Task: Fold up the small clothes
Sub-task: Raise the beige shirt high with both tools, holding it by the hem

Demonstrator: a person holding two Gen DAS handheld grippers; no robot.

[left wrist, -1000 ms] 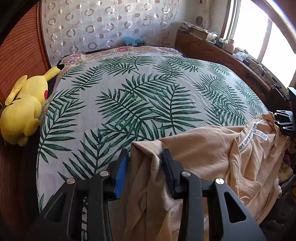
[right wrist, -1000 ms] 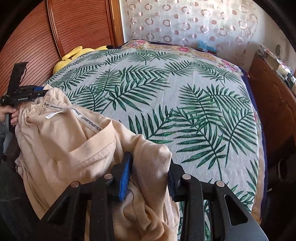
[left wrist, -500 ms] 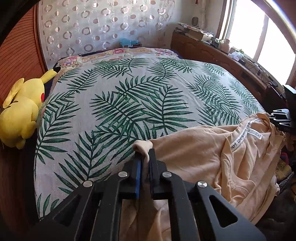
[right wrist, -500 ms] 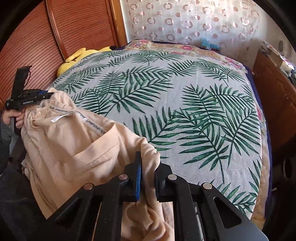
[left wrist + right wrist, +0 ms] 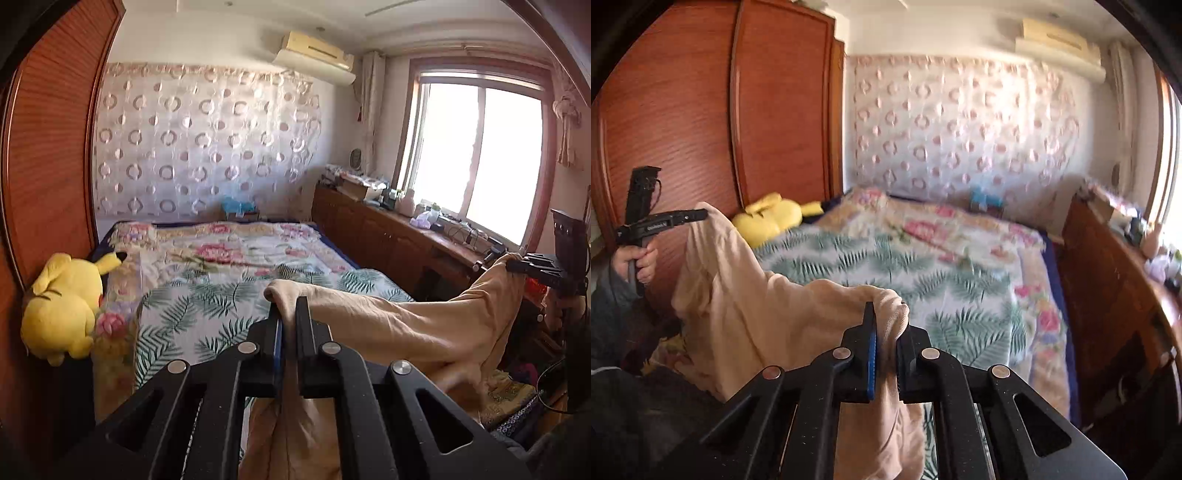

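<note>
A peach shirt [image 5: 413,325] hangs in the air between my two grippers, above the near end of the bed. My left gripper [image 5: 289,314] is shut on one corner of it. My right gripper [image 5: 886,321] is shut on another corner of the same shirt [image 5: 757,314]. The right gripper also shows at the right edge of the left wrist view [image 5: 517,266], and the left gripper at the left of the right wrist view [image 5: 701,213]. The shirt sags between the two grips and its lower part hangs out of view.
The bed [image 5: 221,295] with a palm-leaf cover lies ahead. A yellow plush toy [image 5: 62,306] sits at its left edge by a wooden wardrobe [image 5: 701,110]. A cluttered wooden cabinet [image 5: 388,236] runs along the right under the window.
Both grippers closed on the shirt and lifted it up off the bed. Both views now point level across the room instead of down at the bed.
</note>
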